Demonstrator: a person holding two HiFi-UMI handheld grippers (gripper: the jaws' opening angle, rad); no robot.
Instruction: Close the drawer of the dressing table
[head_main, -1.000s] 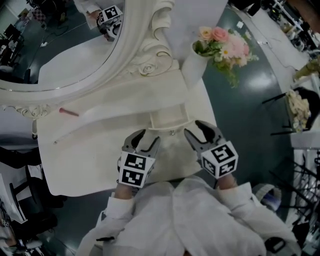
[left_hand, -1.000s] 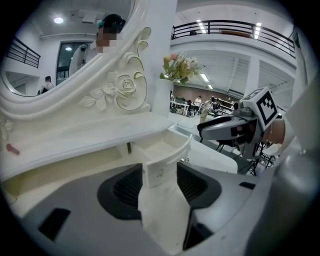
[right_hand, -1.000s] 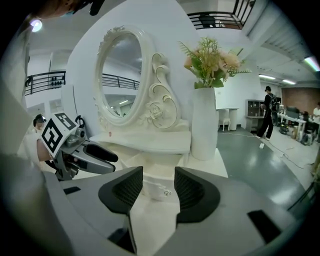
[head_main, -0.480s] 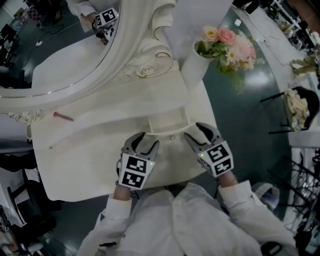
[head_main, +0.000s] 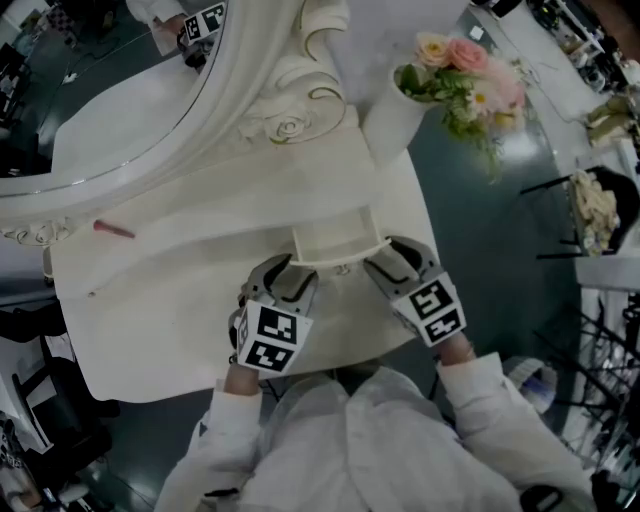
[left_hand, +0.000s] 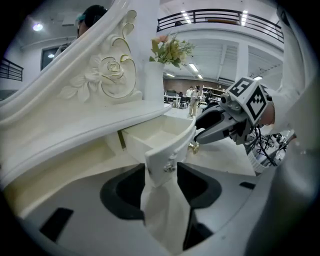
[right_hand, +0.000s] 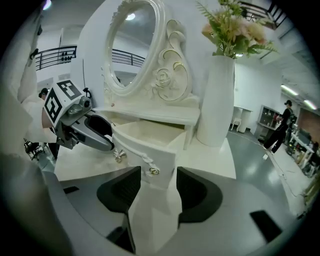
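The white dressing table (head_main: 180, 320) has its small drawer (head_main: 335, 238) pulled out at the middle. My left gripper (head_main: 293, 275) is open at the drawer front's left end. In the left gripper view the drawer's front corner (left_hand: 162, 157) shows between the spread jaws of the left gripper (left_hand: 160, 172), and no pad presses on it. My right gripper (head_main: 385, 255) is open at the front's right end, and its jaws have just been opening. In the right gripper view the drawer's other corner (right_hand: 152, 162) lies ahead of the right gripper (right_hand: 159, 175). A metal knob (right_hand: 118, 155) sits on the drawer front.
An oval mirror (head_main: 120, 90) in a carved frame stands at the back of the table. A white vase of flowers (head_main: 395, 125) stands at the back right. A thin red stick (head_main: 113, 230) lies on the top at the left. A black chair (head_main: 40, 400) stands left of the table.
Both grippers have come down and forward, closer to the drawer front's two ends. The right jaws stand a little wider. The drawer is still pulled out.
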